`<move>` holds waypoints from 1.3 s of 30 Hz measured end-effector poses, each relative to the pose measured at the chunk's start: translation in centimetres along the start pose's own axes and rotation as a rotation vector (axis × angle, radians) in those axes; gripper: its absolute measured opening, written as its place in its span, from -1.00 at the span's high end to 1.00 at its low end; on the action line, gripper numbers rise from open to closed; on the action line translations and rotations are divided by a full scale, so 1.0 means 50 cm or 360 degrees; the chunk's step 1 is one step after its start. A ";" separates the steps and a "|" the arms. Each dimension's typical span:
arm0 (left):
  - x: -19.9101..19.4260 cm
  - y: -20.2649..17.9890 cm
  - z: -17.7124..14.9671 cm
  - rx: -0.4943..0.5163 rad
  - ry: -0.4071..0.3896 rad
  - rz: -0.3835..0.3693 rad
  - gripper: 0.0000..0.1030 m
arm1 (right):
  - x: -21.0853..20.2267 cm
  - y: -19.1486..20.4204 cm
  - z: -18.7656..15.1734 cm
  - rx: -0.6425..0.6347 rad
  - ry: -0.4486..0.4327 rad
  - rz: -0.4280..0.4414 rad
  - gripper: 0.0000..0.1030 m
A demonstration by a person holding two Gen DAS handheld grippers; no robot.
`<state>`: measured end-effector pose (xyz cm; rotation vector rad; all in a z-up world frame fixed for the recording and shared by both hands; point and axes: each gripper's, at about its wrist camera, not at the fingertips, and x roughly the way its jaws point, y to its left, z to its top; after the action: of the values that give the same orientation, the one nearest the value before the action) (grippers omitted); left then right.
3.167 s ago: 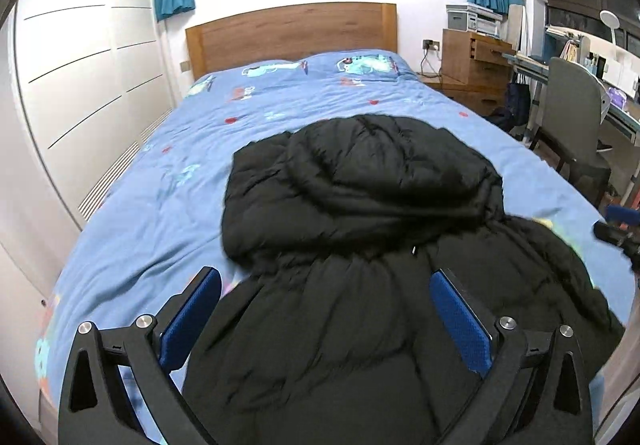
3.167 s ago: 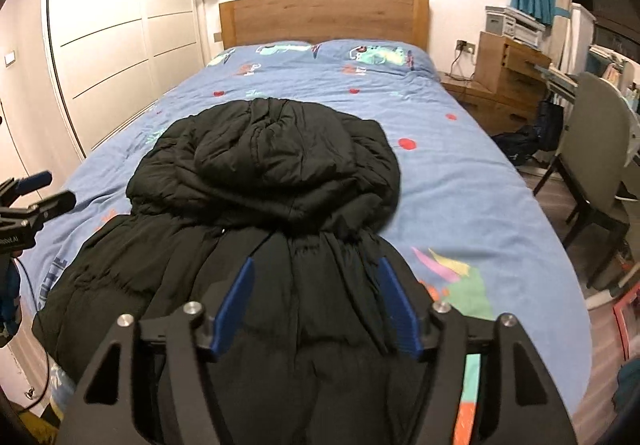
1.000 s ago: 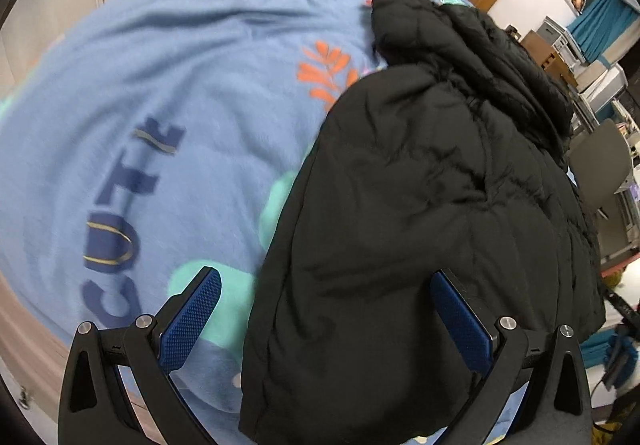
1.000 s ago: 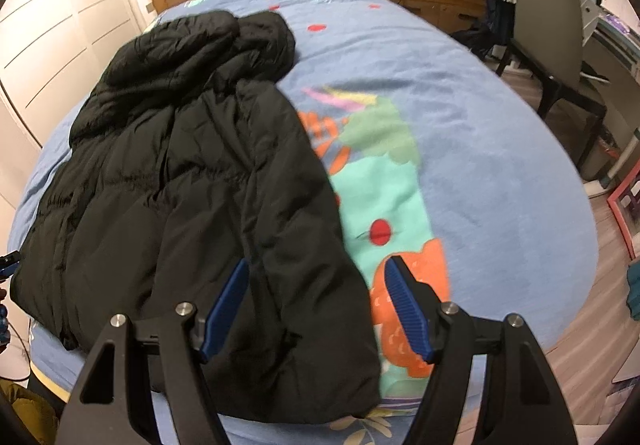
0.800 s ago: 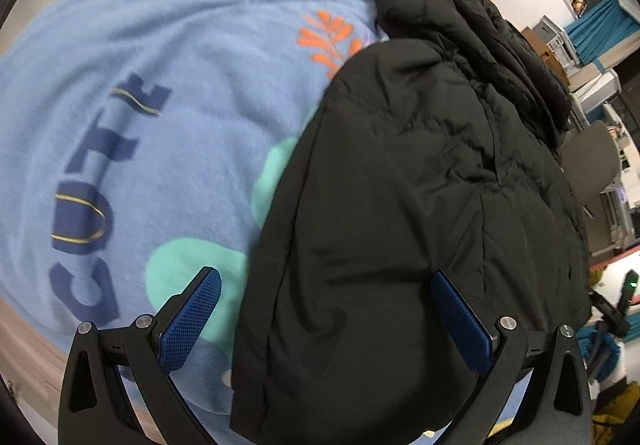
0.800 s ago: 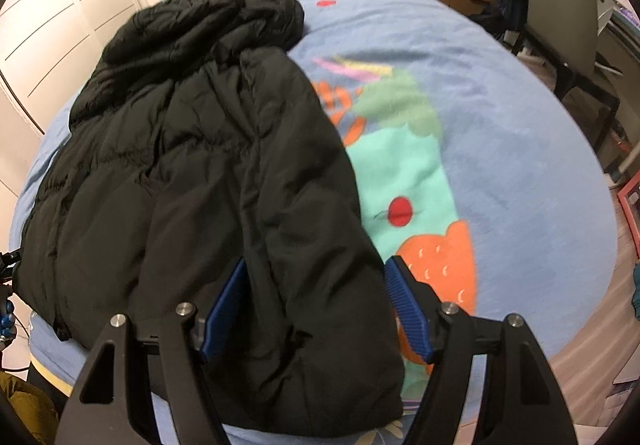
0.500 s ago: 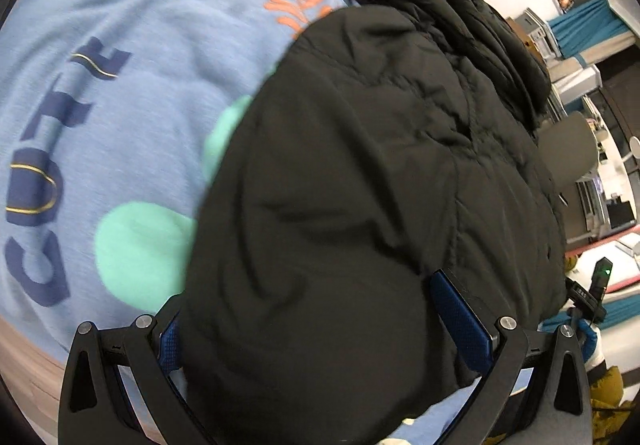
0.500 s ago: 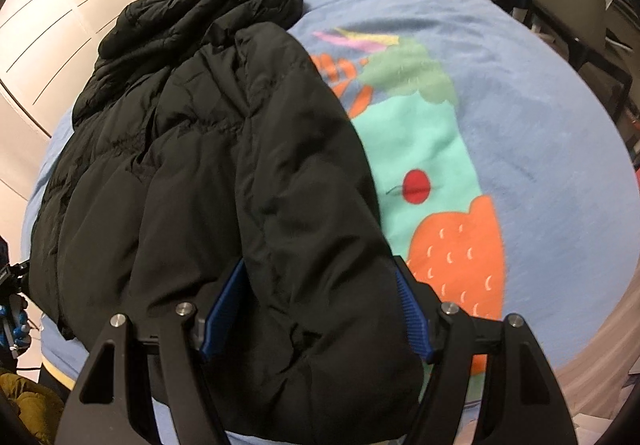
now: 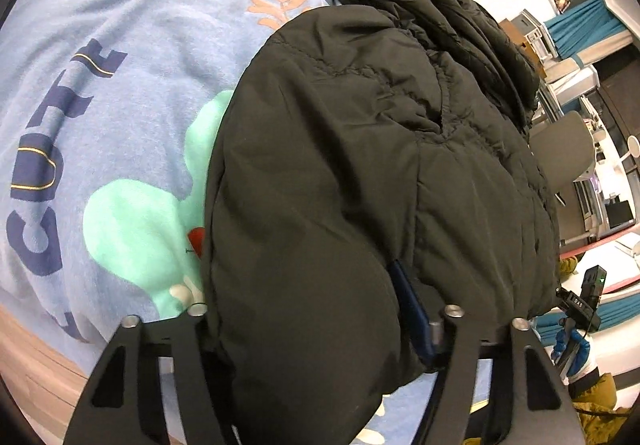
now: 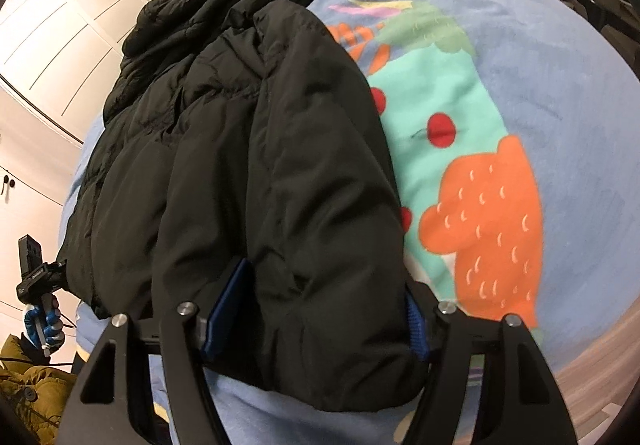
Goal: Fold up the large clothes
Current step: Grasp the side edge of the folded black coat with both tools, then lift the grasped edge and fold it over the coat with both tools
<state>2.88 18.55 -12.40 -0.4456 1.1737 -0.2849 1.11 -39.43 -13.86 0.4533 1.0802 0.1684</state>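
A black puffer jacket (image 9: 380,133) lies on the blue printed bedspread (image 9: 100,57), hood toward the headboard. My left gripper (image 9: 304,321) is at the jacket's near left bottom corner, its blue pads pressed into the bulging fabric; the left pad is hidden by the cloth. In the right wrist view the same jacket (image 10: 240,125) fills the left half. My right gripper (image 10: 316,317) is closed in on the near right bottom corner, with padded fabric squeezed between its fingers.
The bed's wooden foot edge (image 9: 36,361) runs just below the left gripper. A grey chair (image 9: 564,153) and desk stand beside the bed. White wardrobe doors (image 10: 52,41) are on the far side. Each view shows the other hand-held gripper (image 10: 36,277) at the jacket's opposite corner.
Both grippers have dropped from above the jacket to its bottom corners, pushed over the fabric and narrowed from wide open onto it.
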 end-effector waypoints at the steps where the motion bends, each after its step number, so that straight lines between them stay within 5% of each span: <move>1: 0.001 -0.004 0.000 0.0000 0.0002 0.0003 -0.16 | 0.001 0.001 -0.001 0.0002 0.0004 0.0014 -0.03; 4: 0.008 -0.017 0.002 0.0009 0.0017 0.0023 -0.05 | -0.003 0.002 -0.005 -0.0002 0.0011 0.0039 0.18; 8: 0.008 -0.034 0.003 0.0028 0.0003 0.0049 0.44 | -0.008 0.008 -0.012 -0.0014 0.0001 0.0056 0.63; 11: -0.004 -0.046 0.008 0.0039 -0.0037 0.0047 0.68 | -0.017 0.026 -0.010 -0.0050 -0.0024 0.0076 0.76; 23: -0.094 -0.123 0.092 0.0091 -0.0237 -0.0096 0.80 | -0.109 0.097 0.073 -0.0129 -0.0295 0.0197 0.83; 39: -0.199 -0.191 0.373 0.0036 -0.0557 -0.0223 0.79 | -0.225 0.148 0.317 -0.0115 -0.0646 0.0231 0.84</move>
<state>16.74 18.04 6.22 -0.5352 0.7986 -0.3264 10.41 -41.07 4.65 0.4768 0.6419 0.2316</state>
